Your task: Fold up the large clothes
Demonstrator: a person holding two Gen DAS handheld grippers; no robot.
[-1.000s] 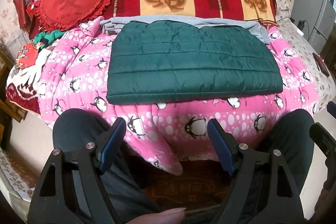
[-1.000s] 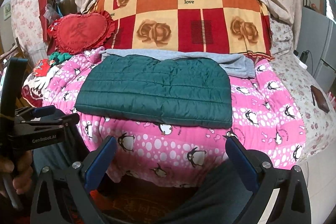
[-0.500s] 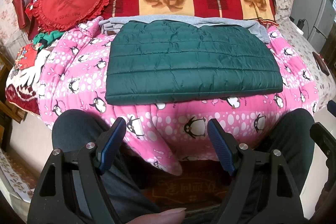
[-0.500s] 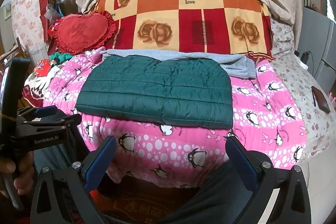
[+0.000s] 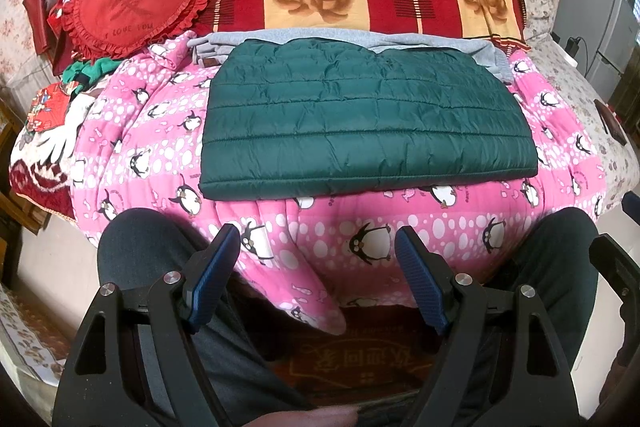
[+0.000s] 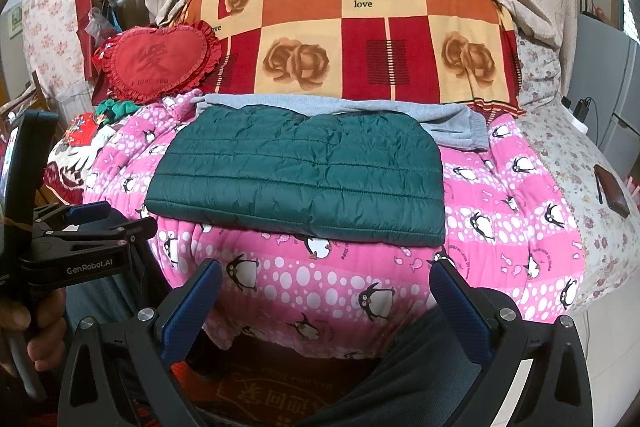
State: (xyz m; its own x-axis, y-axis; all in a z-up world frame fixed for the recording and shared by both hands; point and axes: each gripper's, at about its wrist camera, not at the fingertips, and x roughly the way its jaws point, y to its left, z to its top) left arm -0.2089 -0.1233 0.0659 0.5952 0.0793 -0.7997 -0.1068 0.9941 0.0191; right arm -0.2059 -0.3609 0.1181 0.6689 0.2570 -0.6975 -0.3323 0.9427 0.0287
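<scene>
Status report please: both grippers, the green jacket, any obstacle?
Left gripper open, right gripper open, both empty, short of the bed. Green quilted jacket folded flat on penguin quilt. Grey garment behind jacket; nothing between.

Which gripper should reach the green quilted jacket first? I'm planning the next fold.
Probably the left gripper: the green quilted jacket sits centred ahead of it, but left of centre for the right gripper. Both are open, off the bed.

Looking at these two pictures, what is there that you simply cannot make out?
- Grey garment, both views: mostly covered by the green quilted jacket, so its kind is unclear.
- Jacket's sleeves and front: folded under.
- Dark object on the bed's floral sheet, right wrist view: too small to identify.
- Floor mat lettering, left wrist view: upside down, partly behind the left gripper.
</scene>
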